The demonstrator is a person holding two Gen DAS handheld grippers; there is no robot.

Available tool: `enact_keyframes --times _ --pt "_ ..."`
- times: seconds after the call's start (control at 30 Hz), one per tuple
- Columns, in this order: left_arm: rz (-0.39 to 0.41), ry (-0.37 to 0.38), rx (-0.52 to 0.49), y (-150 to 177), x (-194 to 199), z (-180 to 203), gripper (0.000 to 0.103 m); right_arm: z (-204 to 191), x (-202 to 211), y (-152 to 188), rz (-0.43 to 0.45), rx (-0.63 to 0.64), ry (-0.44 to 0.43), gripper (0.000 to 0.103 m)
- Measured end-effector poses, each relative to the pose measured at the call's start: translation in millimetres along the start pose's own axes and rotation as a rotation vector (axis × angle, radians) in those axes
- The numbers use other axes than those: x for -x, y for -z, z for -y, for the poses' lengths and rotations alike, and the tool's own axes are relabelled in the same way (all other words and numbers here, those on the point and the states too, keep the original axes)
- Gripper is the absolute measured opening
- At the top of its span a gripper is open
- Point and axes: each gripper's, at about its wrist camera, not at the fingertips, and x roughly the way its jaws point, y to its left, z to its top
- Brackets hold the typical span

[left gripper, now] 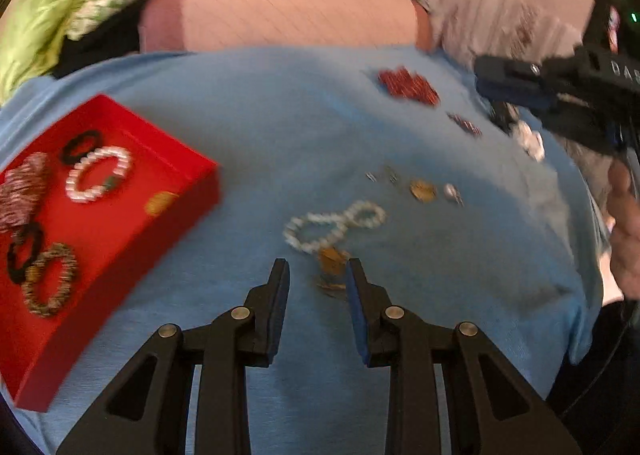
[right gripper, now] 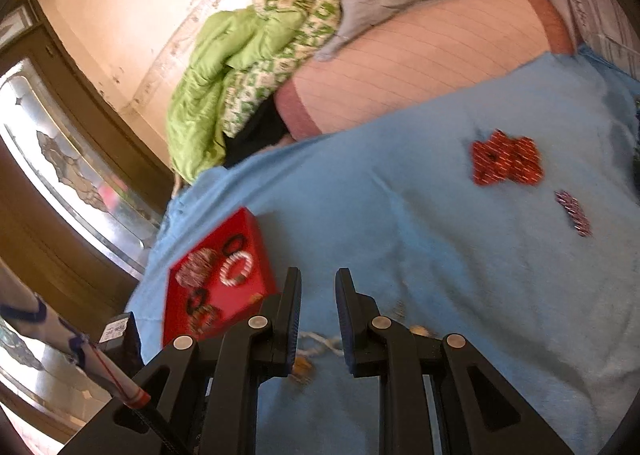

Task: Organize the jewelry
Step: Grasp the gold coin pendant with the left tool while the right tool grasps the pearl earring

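Bed surface under a blue cloth [left gripper: 248,103], with pink bedding [left gripper: 288,15] and a green quilt [left gripper: 44,7] in the upper frame; a glazed wooden door [right gripper: 60,159] fills my right view's left edge. Red tray [left gripper: 132,251], left of frame, holds beaded bracelets and black hair ties. Loose white bead bracelets [left gripper: 332,227] lie at centre, blurred. My left gripper [left gripper: 318,271] stands parted, empty; my right gripper [right gripper: 318,283] shows a narrow gap, nothing between.
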Motion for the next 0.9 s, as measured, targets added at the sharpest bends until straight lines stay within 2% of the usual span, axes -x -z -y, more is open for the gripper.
enact_keyframes --times 0.1,0.3,0.33,0.37,0.47,0.53,0.63,0.73,0.9 --pt "-0.017 -0.018 0.006 -2.4 -13.0 8.3 0.037 13.5 0.6 1.1 -0.011 -0.008 0.020 0.019" --pt "-0.011 -0.139 -0.054 -9.7 -34.1 29.5 0.037 34.1 -4.8 3.7 -0.049 -0.020 0.054 0.019" --pt "-0.004 -0.151 -0.061 -8.9 -33.7 29.9 0.035 38.0 -7.9 4.9 -0.067 -0.018 0.065 0.019" --pt "-0.001 -0.149 -0.067 -9.6 -33.6 31.9 0.019 42.7 -11.0 6.5 -0.083 -0.021 0.081 0.019" --pt "0.010 -0.121 -0.074 -11.2 -29.7 33.1 0.018 54.9 -19.2 11.2 -0.128 -0.033 0.101 0.019" --pt "0.057 -0.098 -0.068 -13.1 -18.1 30.4 0.018 63.2 -22.4 14.9 -0.148 -0.043 0.121 0.019" --pt "0.176 -0.076 -0.043 -17.9 11.7 21.6 0.018 68.5 -25.1 19.4 -0.179 -0.044 0.108 0.019" --pt "0.264 -0.093 -0.007 -22.1 32.5 7.1 0.018 68.4 -30.1 26.9 -0.212 -0.006 0.105 0.019" --pt "0.302 -0.122 0.048 -25.3 44.2 -8.1 0.018 60.9 -40.3 40.7 -0.248 0.104 0.157 0.019"
